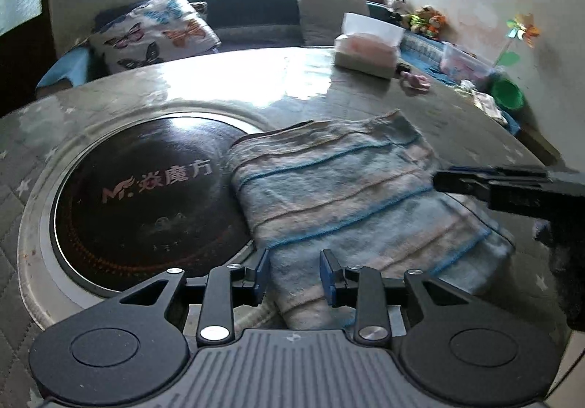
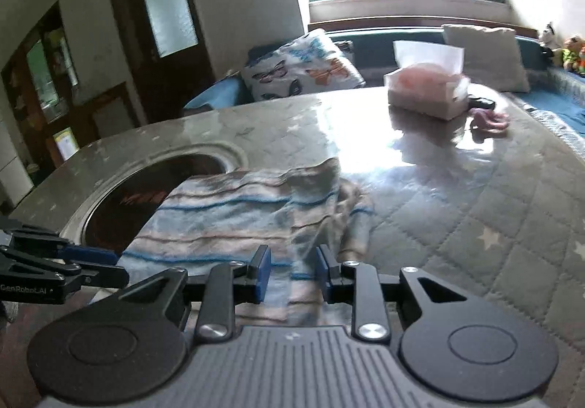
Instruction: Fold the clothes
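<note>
The folded terry cloth (image 1: 351,195) carries pale blue and pinkish-beige bands parted by thin bright-blue lines; the quilted table cover (image 2: 475,210) is grey-green with white stars; the round glass cooktop (image 1: 146,203) is near-black with pinkish lettering; both grippers, left (image 1: 294,274) and right (image 2: 292,274), are black with blue pads; the white cushion (image 1: 153,31) shows blue, orange and dark butterflies.

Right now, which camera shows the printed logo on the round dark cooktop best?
The left wrist view. There the round dark cooktop is almost fully visible and its logo is readable. In the right wrist view the striped towel covers most of it; only a blurred trace of the logo shows.
</note>
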A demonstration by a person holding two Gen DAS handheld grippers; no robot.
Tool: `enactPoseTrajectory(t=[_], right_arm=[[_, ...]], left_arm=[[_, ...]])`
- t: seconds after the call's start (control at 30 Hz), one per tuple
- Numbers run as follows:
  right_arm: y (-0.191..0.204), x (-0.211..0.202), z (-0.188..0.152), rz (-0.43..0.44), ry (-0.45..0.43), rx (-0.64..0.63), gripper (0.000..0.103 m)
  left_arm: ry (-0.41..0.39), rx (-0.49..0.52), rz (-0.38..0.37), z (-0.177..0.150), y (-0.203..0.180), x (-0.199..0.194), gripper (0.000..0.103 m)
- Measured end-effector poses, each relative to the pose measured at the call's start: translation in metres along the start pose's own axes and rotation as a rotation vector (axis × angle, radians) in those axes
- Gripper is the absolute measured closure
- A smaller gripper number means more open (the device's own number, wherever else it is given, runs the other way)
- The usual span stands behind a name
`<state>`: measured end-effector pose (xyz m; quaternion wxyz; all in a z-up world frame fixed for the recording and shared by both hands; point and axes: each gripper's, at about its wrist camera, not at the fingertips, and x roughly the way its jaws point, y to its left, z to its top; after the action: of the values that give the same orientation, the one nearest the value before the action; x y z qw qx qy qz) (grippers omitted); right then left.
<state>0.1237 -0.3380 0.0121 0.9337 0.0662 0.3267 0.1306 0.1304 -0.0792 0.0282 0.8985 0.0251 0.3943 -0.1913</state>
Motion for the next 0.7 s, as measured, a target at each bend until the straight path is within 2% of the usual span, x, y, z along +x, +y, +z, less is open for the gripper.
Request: enactPoseTrajectory(t=[0.03, 0.13, 0.27, 0.4, 0.43, 0.57, 0.6, 0.7], right_arm=[[-0.001, 0.001, 0.000, -0.013, -0.002, 0.008, 0.075], [-0.006, 0.003, -0.001, -0.046, -0.005, 0.032, 0.063], [-0.011, 0.006, -0.002, -0.037, 0.000, 0.069, 0.057], [-0.013, 0.007, -0.003, -0.020, 0.004, 0.096, 0.056], [-0.014, 0.007, -0.003, -0.016, 0.005, 0.102, 0.057], [-0.016, 0.008, -0.003, 0.001, 0.008, 0.128, 0.075], [-0.016, 0.008, -0.003, 0.006, 0.009, 0.135, 0.077], [-0.018, 0.009, -0.004, 0.018, 0.012, 0.155, 0.083]], left_arm=[[0.001, -0.015, 0.004, 0.002, 0.002, 0.002, 0.068], [0.005, -0.058, 0.013, 0.004, 0.007, 0.006, 0.063], [0.006, -0.078, 0.021, 0.007, 0.011, 0.008, 0.063], [0.012, -0.100, 0.014, 0.009, 0.013, 0.010, 0.063], [0.013, -0.101, 0.010, 0.009, 0.013, 0.010, 0.063], [0.023, -0.111, -0.008, 0.009, 0.014, 0.013, 0.065], [0.026, -0.116, -0.014, 0.010, 0.014, 0.013, 0.066], [0.031, -0.123, -0.030, 0.010, 0.015, 0.014, 0.077]])
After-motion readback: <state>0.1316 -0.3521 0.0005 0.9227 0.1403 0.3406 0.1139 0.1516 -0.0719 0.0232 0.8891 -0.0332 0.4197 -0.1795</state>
